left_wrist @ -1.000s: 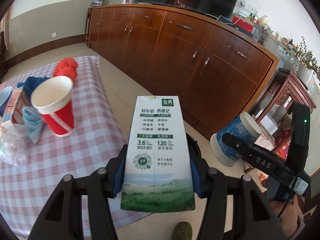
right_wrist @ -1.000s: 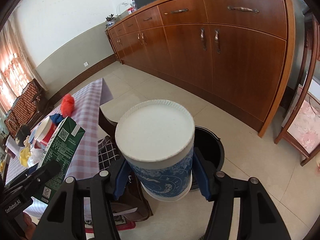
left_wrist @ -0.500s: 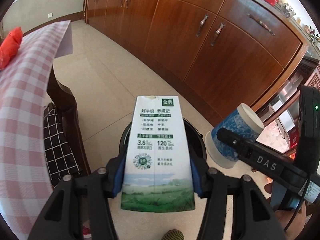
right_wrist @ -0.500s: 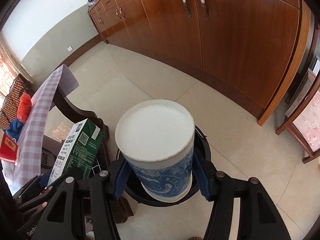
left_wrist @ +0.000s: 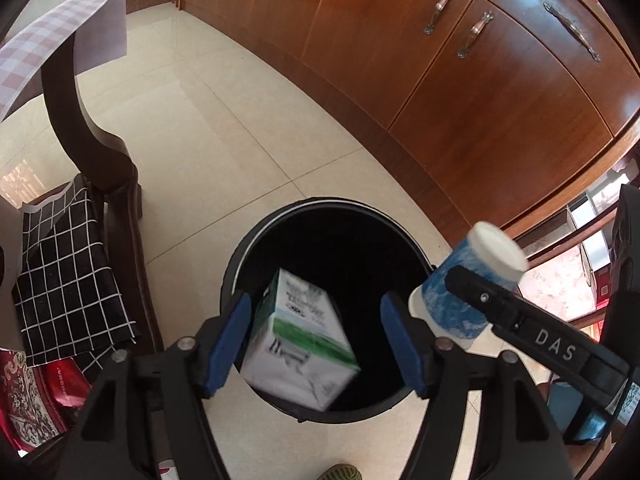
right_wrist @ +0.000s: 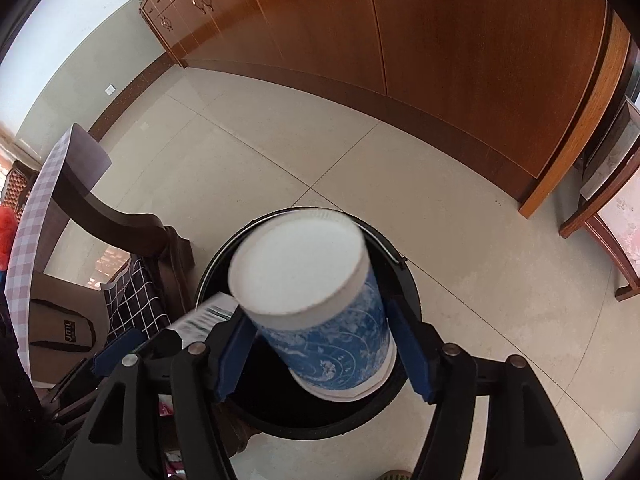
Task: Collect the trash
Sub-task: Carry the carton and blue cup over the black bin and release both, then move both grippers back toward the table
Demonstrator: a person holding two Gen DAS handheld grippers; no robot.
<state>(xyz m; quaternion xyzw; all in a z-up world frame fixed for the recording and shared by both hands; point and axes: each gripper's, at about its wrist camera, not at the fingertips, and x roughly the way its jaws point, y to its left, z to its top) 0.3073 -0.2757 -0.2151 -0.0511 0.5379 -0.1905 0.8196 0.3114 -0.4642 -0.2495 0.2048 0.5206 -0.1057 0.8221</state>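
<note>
Since the earlier frame, the milk carton (left_wrist: 298, 340) had been released by the left gripper (left_wrist: 316, 344); it was seen tilted and blurred between the spread blue pads (left_wrist: 230, 344), touching neither clearly, over the mouth of the black trash bin (left_wrist: 240, 256). The left jaws were set wide apart. Both grippers had been brought down from table height to just above the bin.

The blue-and-white paper cup (right_wrist: 320, 312) was seen inverted, base toward the camera, and leaning between the right gripper (right_wrist: 324, 354) pads. The right jaws appeared parted wider than before; whether the cup was gripped could not be told. In the left wrist view the cup (left_wrist: 468, 284) was seen just right of the left gripper, at the bin's right rim.

Ahead of both grippers, a wooden sideboard (left_wrist: 460, 80) was seen across the tiled floor (left_wrist: 224, 128). To the left, a table leg (left_wrist: 92, 136) under a checked tablecloth (left_wrist: 60, 36) and a black grid-pattern cloth (left_wrist: 68, 276) were seen.
</note>
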